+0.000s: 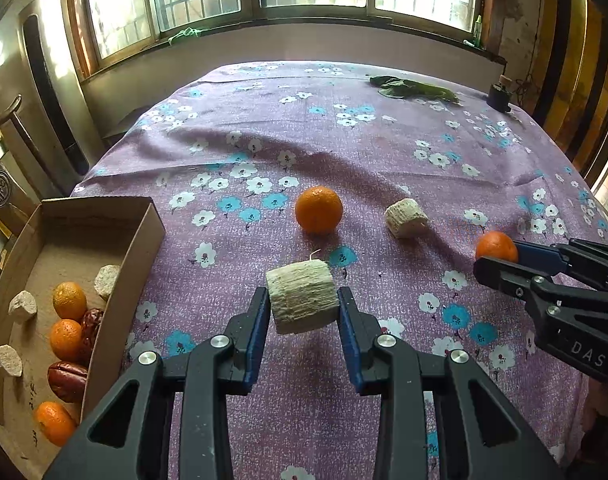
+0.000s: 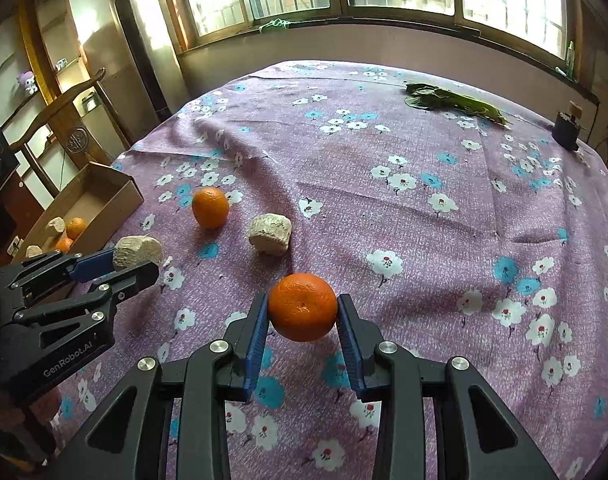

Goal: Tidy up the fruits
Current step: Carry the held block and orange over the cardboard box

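The left gripper (image 1: 304, 307) was clamped on a pale loofah chunk (image 1: 301, 296); the right gripper (image 2: 302, 316) pinched an orange (image 2: 302, 306) above the bench (image 2: 424, 208).

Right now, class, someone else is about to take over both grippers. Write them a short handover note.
Left gripper: jaws shut on a pale cut chunk.
Right gripper: jaws shut on an orange.
Cardboard box at the left already holds oranges, pale chunks and red dates.
Still on the tablecloth: one orange and one pale chunk.
Left to do: box both held pieces, then those two.
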`<state>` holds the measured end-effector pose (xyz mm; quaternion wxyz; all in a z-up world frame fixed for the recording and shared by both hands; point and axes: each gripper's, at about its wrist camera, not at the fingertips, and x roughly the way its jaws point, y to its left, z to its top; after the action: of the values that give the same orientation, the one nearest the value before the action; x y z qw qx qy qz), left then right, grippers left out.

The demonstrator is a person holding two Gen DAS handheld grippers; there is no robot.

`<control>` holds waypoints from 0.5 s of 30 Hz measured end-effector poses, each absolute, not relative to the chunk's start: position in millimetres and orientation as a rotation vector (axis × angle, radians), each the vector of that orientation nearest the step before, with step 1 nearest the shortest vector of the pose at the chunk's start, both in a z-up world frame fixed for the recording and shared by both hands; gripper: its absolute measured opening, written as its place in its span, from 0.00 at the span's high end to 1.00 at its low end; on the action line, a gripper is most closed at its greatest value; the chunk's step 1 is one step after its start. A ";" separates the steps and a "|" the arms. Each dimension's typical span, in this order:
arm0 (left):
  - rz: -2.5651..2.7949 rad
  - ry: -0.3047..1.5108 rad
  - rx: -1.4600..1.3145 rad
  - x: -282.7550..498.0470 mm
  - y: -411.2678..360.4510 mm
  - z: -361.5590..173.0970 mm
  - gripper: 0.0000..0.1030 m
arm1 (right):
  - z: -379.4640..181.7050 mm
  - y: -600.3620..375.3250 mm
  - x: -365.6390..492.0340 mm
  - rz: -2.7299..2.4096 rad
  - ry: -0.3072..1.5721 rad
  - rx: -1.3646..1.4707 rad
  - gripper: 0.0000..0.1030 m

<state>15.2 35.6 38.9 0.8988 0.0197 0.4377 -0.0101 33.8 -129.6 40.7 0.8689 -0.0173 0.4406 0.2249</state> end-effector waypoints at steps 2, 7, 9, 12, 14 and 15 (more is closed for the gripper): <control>-0.017 0.902 0.043 9.4 37.8 40.3 0.69 | 41.3 -128.0 25.7 0.477 0.923 -0.028 0.64; -0.004 0.888 0.041 -4.9 46.7 44.6 0.69 | 41.7 -123.1 8.5 0.490 0.923 0.002 0.64; 0.002 0.881 0.043 -10.0 50.6 46.7 0.69 | 42.7 -119.7 2.6 0.497 0.920 0.006 0.64; 0.010 0.874 0.039 -16.9 56.9 49.3 0.68 | 45.2 -113.1 -4.7 0.502 0.914 0.004 0.64; 0.016 0.867 0.037 -21.1 60.9 51.5 0.68 | 47.2 -106.9 -10.5 0.512 0.910 -0.003 0.64; 0.019 0.863 0.036 -23.3 63.0 52.7 0.68 | 48.0 -103.4 -13.0 0.517 0.909 -0.010 0.64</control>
<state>-23.3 63.0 52.7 0.9081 0.0173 0.4184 0.0092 -13.0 -103.4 48.0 0.8665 -0.0047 0.4340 0.2467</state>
